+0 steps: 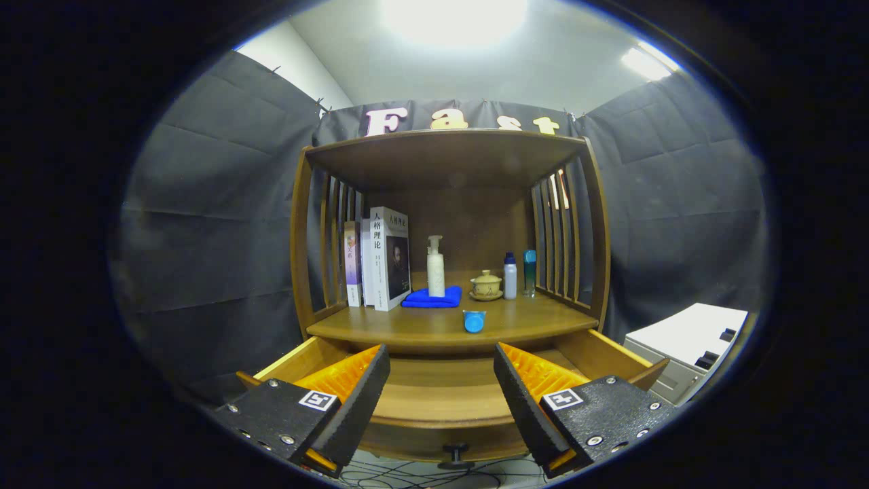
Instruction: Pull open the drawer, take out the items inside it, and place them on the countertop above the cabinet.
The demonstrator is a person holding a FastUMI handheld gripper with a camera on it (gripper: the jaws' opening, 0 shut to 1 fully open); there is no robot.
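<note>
The wooden cabinet's drawer (445, 401) stands pulled out below the countertop (380, 327), and its visible floor between my fingers is bare wood. A dark knob (456, 454) sits on the drawer front. On the countertop near its front edge lies a small blue cup (474, 320), tipped on its side. My gripper (441, 394) hangs open above the drawer with nothing between its fingers, the two fingers (353, 401) spread wide over the drawer's left and right parts.
Further back on the countertop stand several books (383, 258), a pump bottle (435, 266) on a folded blue cloth (432, 297), a lidded tea cup (486, 284) and two small bottles (510, 276). A white unit (686, 339) sits to the right. Cables (434, 475) lie on the floor.
</note>
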